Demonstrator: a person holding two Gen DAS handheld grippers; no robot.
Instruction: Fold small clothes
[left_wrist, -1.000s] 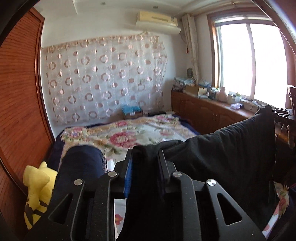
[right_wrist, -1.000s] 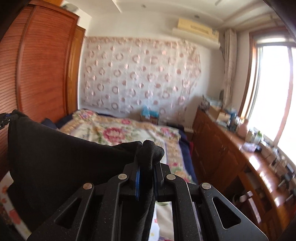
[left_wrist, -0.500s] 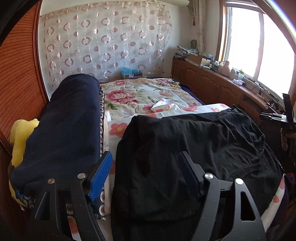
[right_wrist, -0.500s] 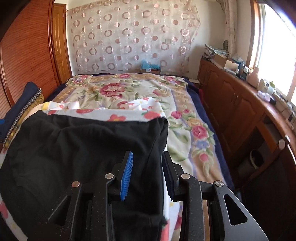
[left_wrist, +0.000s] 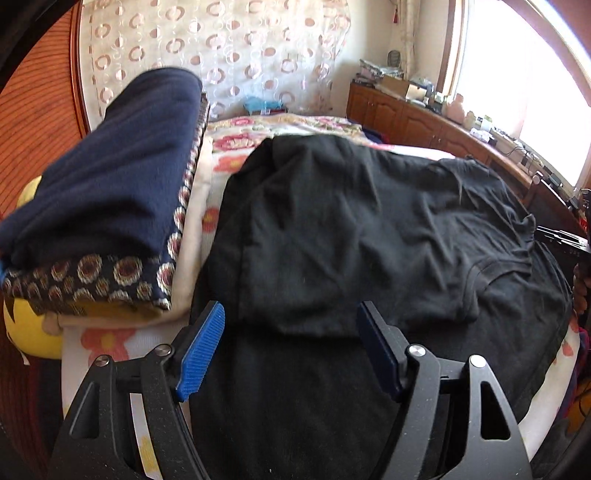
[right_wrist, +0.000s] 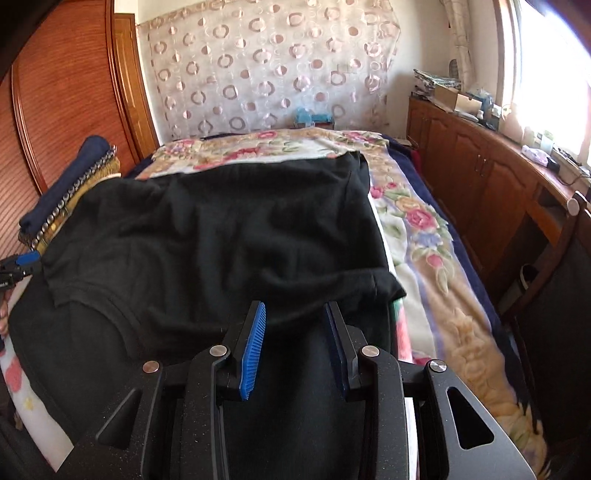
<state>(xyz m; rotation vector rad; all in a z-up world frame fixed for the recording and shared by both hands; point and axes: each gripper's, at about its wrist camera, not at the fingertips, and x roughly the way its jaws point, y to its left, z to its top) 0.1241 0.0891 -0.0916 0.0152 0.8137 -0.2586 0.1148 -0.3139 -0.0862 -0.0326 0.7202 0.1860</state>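
Observation:
A black T-shirt (left_wrist: 369, 236) lies on the bed, folded so its upper layer rests on a lower black layer; it also shows in the right wrist view (right_wrist: 221, 236). My left gripper (left_wrist: 291, 339) is open and empty, just behind the near edge of the folded layer. My right gripper (right_wrist: 295, 332) is open and empty at the shirt's near right corner. The other gripper's tip shows at the far left of the right wrist view (right_wrist: 18, 264).
A folded navy blanket with patterned trim (left_wrist: 110, 192) and a yellow plush toy (left_wrist: 29, 328) lie left of the shirt. A floral bedspread (right_wrist: 417, 229) covers the bed. Wooden cabinets (right_wrist: 480, 173) run along the right, a wooden wardrobe (right_wrist: 66, 96) on the left.
A second ago both grippers were shut on the lifted black shirt. They laid it down on the bed, opened and let go, and have drawn back slightly.

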